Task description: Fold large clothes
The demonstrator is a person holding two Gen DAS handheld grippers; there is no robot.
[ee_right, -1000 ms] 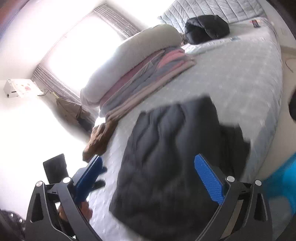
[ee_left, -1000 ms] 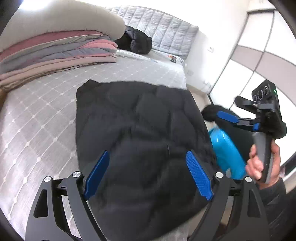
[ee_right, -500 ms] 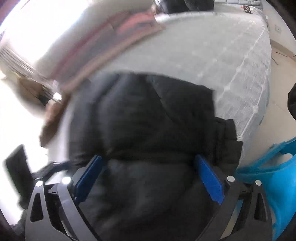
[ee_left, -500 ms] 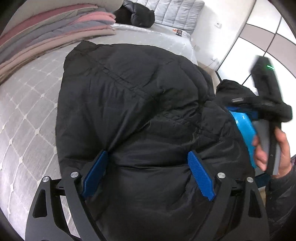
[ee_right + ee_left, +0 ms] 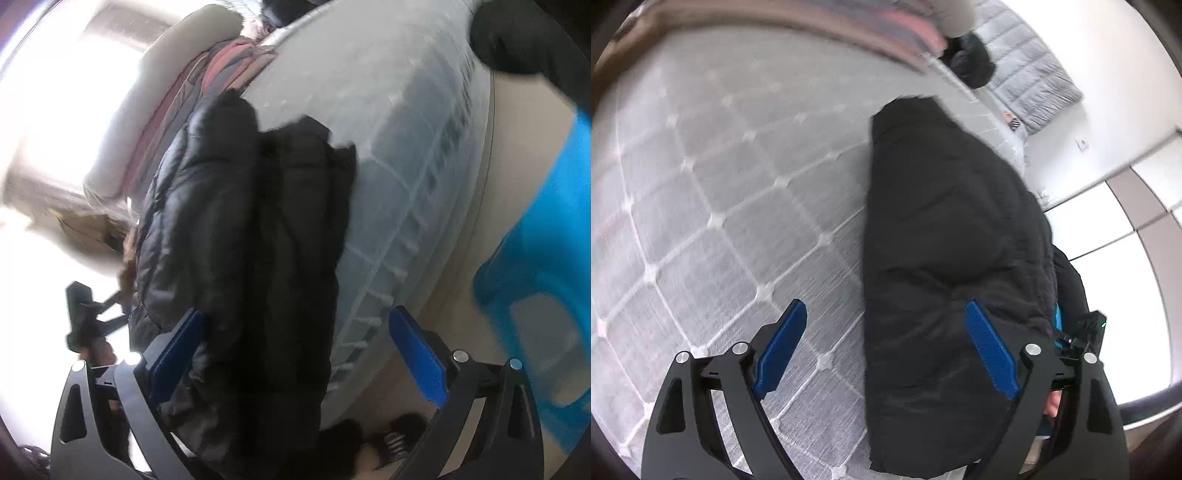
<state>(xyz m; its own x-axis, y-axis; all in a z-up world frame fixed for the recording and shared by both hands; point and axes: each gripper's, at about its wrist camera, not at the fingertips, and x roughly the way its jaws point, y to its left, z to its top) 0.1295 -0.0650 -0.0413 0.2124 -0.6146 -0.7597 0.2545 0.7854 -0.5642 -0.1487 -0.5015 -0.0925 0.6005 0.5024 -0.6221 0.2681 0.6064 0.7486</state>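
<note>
Black quilted jacket [image 5: 953, 258] on a grey bedcover [image 5: 720, 192] crossed by a white diamond grid. Blue pads on black gripper frames, left [image 5: 886, 350] and right [image 5: 295, 362]. Folded bedding [image 5: 225, 70] striped pink and grey. Bright blue stool [image 5: 543, 295]. Grey quilted headboard [image 5: 1030, 77].

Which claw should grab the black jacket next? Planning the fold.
Probably left: left claw, open, straddles the jacket's edge over the bed; right claw reaches partly past the bed, over floor.

Motion blur, window glare, fisheye vignetting
</note>
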